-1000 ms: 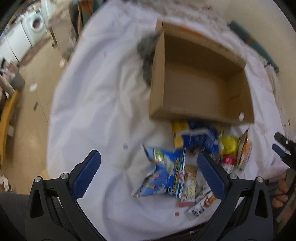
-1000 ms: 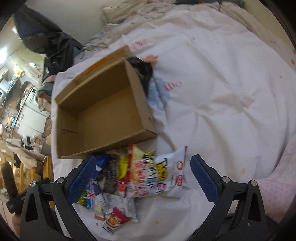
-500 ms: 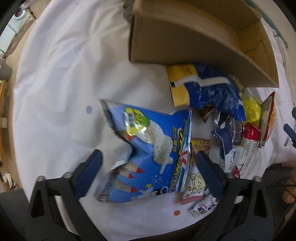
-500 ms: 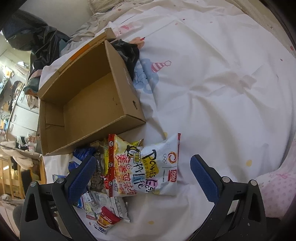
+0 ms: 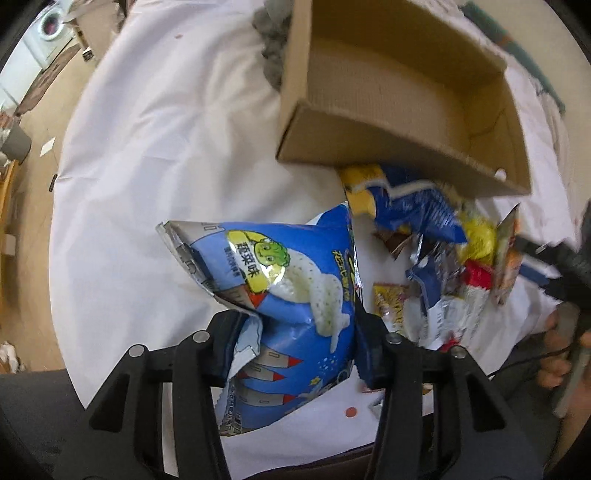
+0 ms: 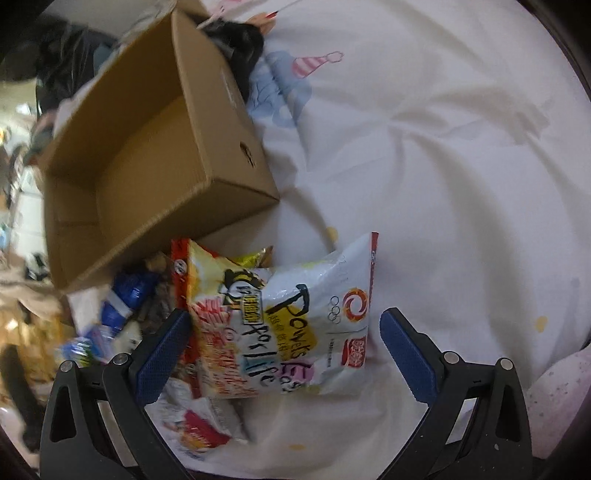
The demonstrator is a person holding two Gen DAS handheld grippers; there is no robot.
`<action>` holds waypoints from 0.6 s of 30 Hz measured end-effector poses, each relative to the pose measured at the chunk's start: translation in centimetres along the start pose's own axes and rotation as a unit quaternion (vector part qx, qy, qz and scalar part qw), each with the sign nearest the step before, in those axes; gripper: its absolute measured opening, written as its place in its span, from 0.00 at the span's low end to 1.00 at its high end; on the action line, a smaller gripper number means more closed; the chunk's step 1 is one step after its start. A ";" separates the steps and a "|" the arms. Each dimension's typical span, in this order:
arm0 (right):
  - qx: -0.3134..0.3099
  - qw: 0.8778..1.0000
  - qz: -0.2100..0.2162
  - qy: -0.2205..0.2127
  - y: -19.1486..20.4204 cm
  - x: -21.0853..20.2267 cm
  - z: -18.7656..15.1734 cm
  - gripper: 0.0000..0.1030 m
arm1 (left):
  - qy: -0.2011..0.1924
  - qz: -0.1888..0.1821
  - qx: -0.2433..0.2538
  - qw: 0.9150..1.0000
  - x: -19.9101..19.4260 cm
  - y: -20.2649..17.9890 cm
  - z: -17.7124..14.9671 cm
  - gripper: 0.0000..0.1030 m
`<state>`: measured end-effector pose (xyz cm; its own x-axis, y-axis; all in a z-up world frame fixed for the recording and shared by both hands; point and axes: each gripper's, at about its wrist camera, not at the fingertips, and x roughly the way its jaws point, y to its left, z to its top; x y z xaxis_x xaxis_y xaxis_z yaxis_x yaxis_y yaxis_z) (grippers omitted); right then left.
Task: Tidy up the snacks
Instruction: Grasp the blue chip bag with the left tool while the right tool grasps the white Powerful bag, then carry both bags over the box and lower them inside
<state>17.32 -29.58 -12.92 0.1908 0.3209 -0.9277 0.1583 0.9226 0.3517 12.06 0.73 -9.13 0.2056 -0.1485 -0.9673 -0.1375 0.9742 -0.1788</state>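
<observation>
A blue snack bag with a green cartoon figure (image 5: pixel 295 266) sits between the fingers of my left gripper (image 5: pixel 301 328). Its jaws are closing, and the pads press into the bag's crumpled lower half. My right gripper (image 6: pixel 284 328) hangs open low over a white and yellow snack bag (image 6: pixel 295 317), its blue pads on either side and apart from it. Both bags belong to a pile of small snack packets (image 5: pixel 443 251) lying in front of an open cardboard box (image 5: pixel 369 147) with nothing inside. From the right wrist the box (image 6: pixel 229 122) lies at the upper left.
Everything lies on a bed with a white printed sheet (image 6: pixel 443 147). A grey cloth (image 5: pixel 273 62) is bunched behind the box. The bed's edge and floor run along the left, with a washing machine (image 5: pixel 51 33) beyond. A pink pillow (image 6: pixel 554 398) lies at the lower right.
Both grippers have come down toward the snack pile. The left jaws have narrowed from wide open onto the blue bag, which now stands crumpled between them. The right jaws stay wide.
</observation>
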 end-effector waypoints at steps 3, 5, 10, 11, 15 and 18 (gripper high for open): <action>-0.002 1.000 -0.001 0.011 0.5 1.2 0.1 1.00 | -0.011 -0.004 -0.006 1.000 -0.5 -0.1 0.1 0.44; 0.000 1.000 -0.003 0.016 0.5 2.0 0.2 1.00 | -0.015 -0.007 -0.006 1.000 -0.9 0.0 0.5 0.44; -0.015 1.000 -0.016 0.012 0.5 2.0 -0.1 0.85 | -0.017 -0.012 -0.013 1.000 -1.6 1.2 0.6 0.44; -0.024 0.999 -0.022 0.007 0.6 1.7 -0.2 0.77 | -0.018 -0.012 -0.014 1.000 -1.6 1.4 0.6 0.44; -0.038 0.999 -0.021 0.002 0.7 1.3 -0.8 0.61 | -0.029 -0.004 -0.016 0.999 -1.7 2.2 1.0 0.44; -0.045 0.999 -0.012 -0.008 0.7 0.4 -1.4 0.47 | -0.034 0.003 -0.016 0.999 -1.7 2.2 1.0 0.44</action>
<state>16.10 -28.53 -13.20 0.2045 0.2959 -0.9330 0.0749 0.9457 0.3164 12.36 3.32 -7.65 0.2709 -0.1303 -0.9537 -0.1702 0.9687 -0.1807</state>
